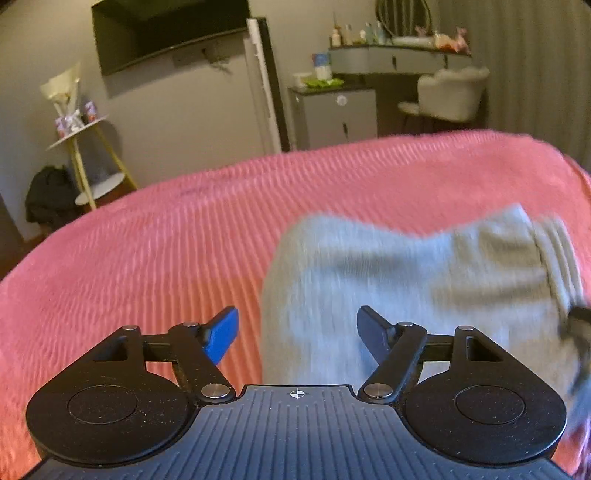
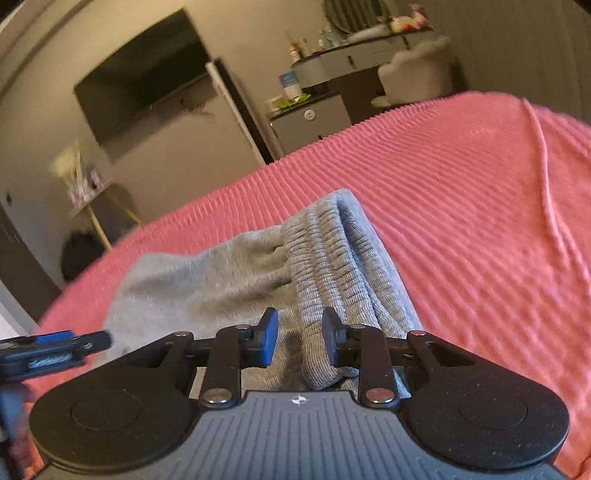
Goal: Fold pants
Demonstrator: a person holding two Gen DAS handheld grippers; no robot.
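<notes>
Grey pants (image 1: 406, 280) lie folded into a short bundle on a pink ribbed bedspread (image 1: 147, 240). Their ribbed waistband (image 2: 332, 258) faces the right wrist view. My left gripper (image 1: 297, 317) hovers open and wide over the bundle's left edge, with nothing between its fingers. My right gripper (image 2: 300, 321) is low over the waistband with its jaws narrowed. Ribbed cloth fills the gap between them, and I cannot tell if the pads press on it. The left gripper (image 2: 55, 350) also shows at the left edge of the right wrist view.
The bedspread (image 2: 480, 221) has a raised crease (image 2: 543, 158) at the right. Beyond the bed are a wall television (image 1: 166, 33), a small cabinet (image 1: 332, 114), a dressing table (image 1: 395, 55) with a pale chair (image 1: 450, 92), a yellow-legged shelf stand (image 1: 85, 147) and a dark bag (image 1: 48, 195).
</notes>
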